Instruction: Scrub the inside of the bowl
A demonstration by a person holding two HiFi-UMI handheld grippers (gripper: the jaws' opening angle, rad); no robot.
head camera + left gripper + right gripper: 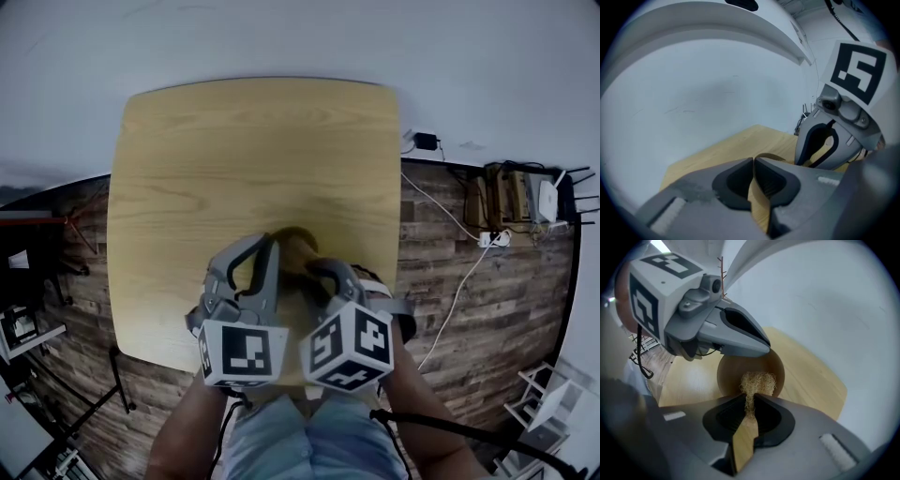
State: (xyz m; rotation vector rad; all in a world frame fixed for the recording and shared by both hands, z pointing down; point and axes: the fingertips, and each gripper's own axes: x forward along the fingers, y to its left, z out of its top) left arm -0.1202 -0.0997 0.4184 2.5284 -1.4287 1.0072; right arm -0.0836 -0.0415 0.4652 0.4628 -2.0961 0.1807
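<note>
**Scrubber in the bowl, scrubbing not visibly finished**

The wooden bowl (pixel 733 373) is the fixed point of the scene. It sits low over the pale wooden table (pixel 253 150), with most of the tabletop stretching away beyond it. It appears tipped so that its mouth faces the right gripper. Whether its base rests on the table cannot be told.

The left gripper (pixel 753 161) is clamped on the bowl's rim, with the thin wall pinched between its pads, and steadies the bowl from the left. The right gripper (pixel 750 399) comes at the bowl's mouth from the right. Its jaws are closed tight on a tuft of straw-coloured fibre scrubber (pixel 758 382). The loose end of the scrubber lies inside the bowl, against or just off the far inner wall.

Both grasps and the reach into the bowl look done, so the scrubbing itself seems to be the step in hand. The inner wall shows no foam, water or dirt, so nothing reveals how much of it has been covered. The sweep around the inside probably remains.
</note>
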